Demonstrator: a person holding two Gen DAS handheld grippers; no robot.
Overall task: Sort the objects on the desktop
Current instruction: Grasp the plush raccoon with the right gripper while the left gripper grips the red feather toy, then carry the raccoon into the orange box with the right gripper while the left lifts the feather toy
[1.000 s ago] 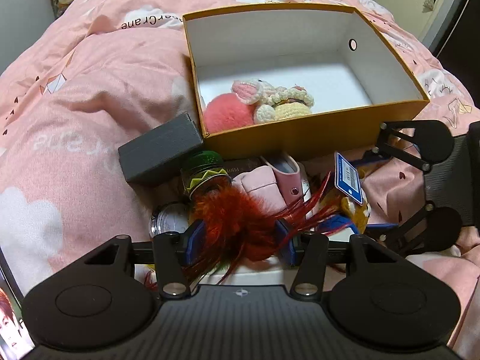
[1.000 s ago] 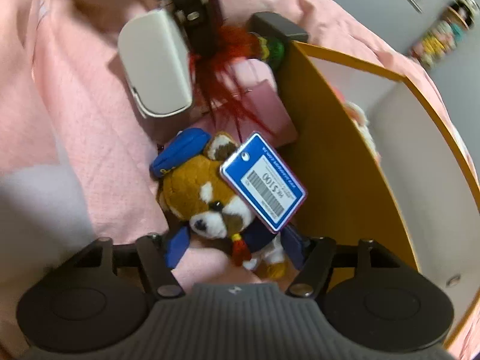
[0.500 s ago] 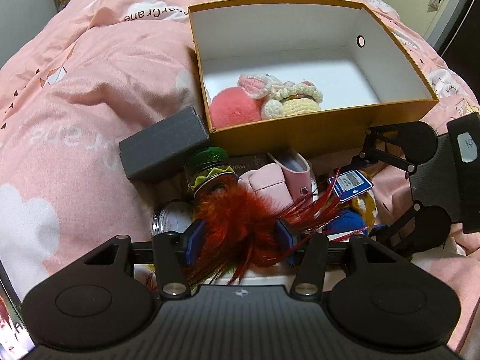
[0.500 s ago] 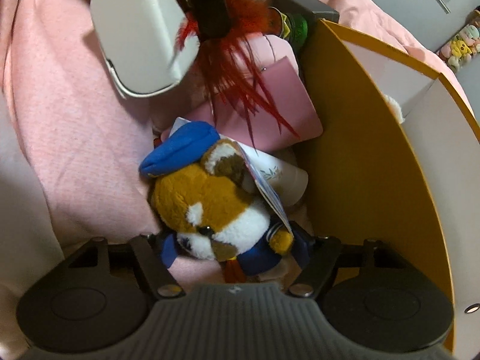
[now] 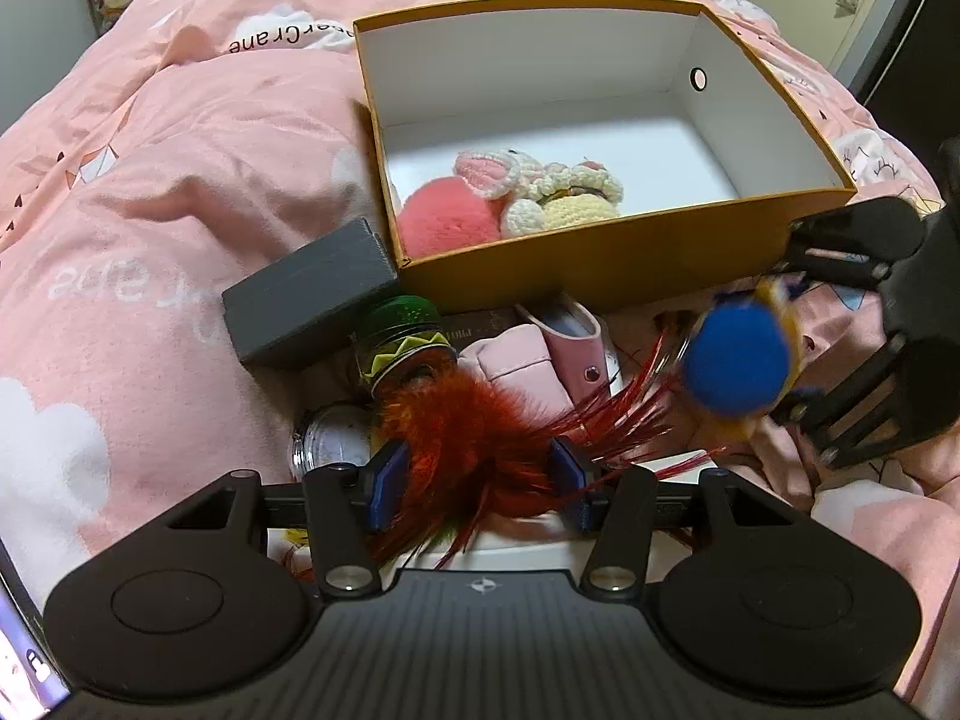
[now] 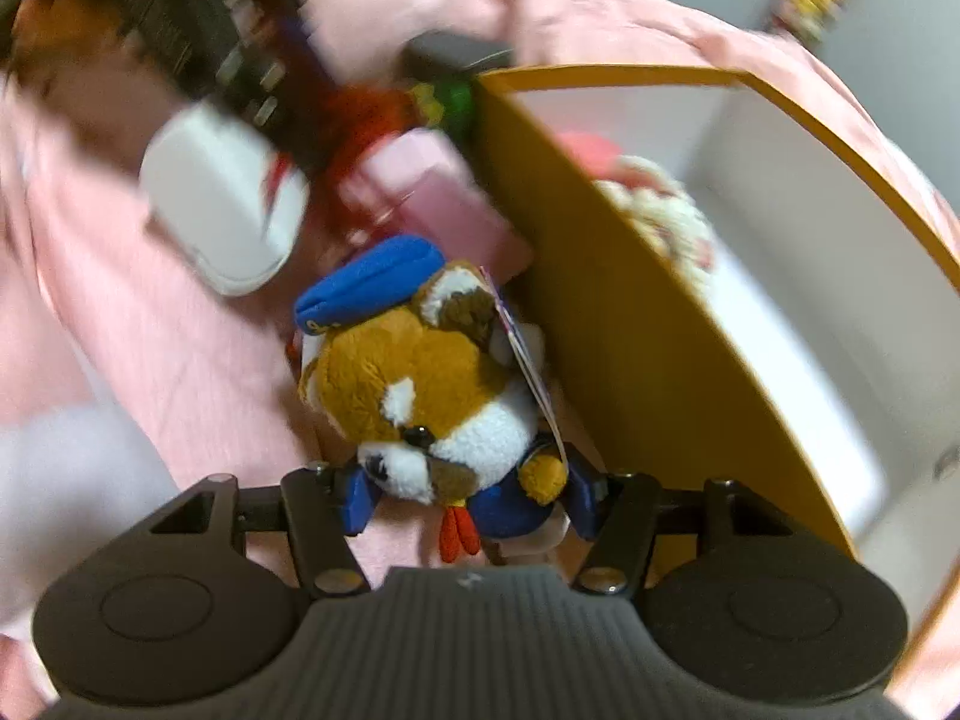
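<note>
An orange box (image 5: 600, 276) with a white inside stands open on the pink duvet; a pink pompom (image 5: 447, 222) and crocheted toys (image 5: 558, 192) lie in its near-left corner. My left gripper (image 5: 474, 474) is shut on a red feather toy (image 5: 468, 426), whose plumes spread to the right. The right gripper (image 6: 471, 507) is closing its jaws, and its pads press on the body of a brown-and-white plush with a blue cap (image 6: 420, 384). That plush hangs off the duvet beside the box's outer wall (image 6: 600, 330). From the left wrist it shows as a blurred blue cap (image 5: 735, 360).
Before the box lie a dark grey case (image 5: 312, 288), a green-lidded jar (image 5: 402, 336), a pink wallet (image 5: 516, 360), a pink pouch (image 5: 570, 330) and a round glass-faced thing (image 5: 330, 444). A white rounded case (image 6: 222, 210) sits under the left gripper. Pink duvet (image 5: 150, 210) stretches left.
The right gripper has closed on the plush, rolled and lifted it off the duvet; its price tag now shows edge-on. The left gripper still holds the feather toy in place.
</note>
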